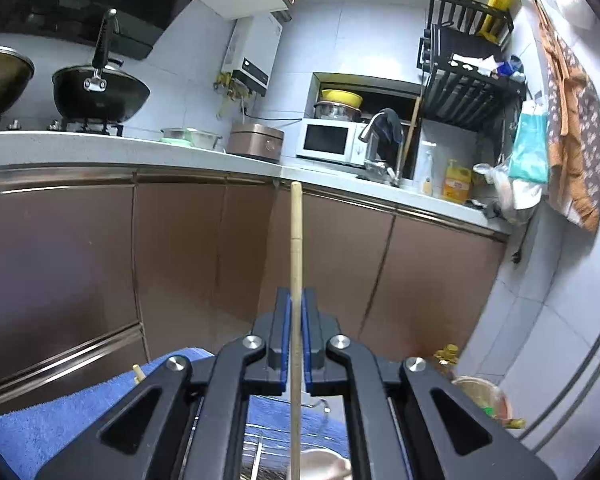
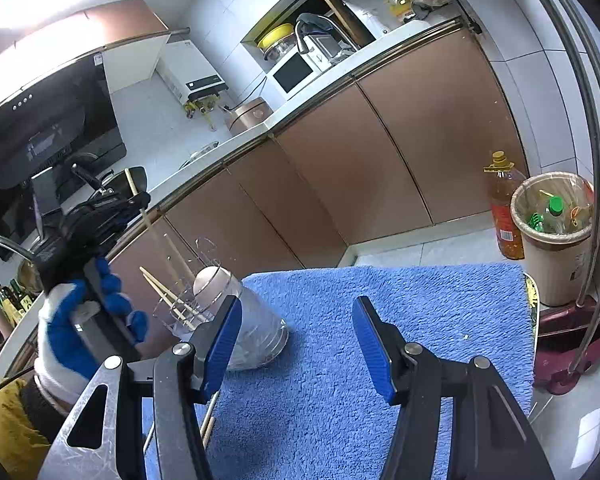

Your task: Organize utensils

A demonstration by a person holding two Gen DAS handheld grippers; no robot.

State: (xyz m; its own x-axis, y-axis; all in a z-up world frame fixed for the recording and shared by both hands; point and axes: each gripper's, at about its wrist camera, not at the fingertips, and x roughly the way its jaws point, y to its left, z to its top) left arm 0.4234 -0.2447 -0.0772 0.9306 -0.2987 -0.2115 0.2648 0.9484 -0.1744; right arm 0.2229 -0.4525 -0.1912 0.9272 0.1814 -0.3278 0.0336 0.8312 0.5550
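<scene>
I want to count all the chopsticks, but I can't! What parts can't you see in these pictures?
- Left wrist view: the held chopstick has its lower end cut off by the picture's bottom edge.
- Left wrist view: the utensil holder sits behind the left gripper, mostly hidden.
- Right wrist view: chopsticks on the blue towel lie under the right gripper; their number is unclear.
</scene>
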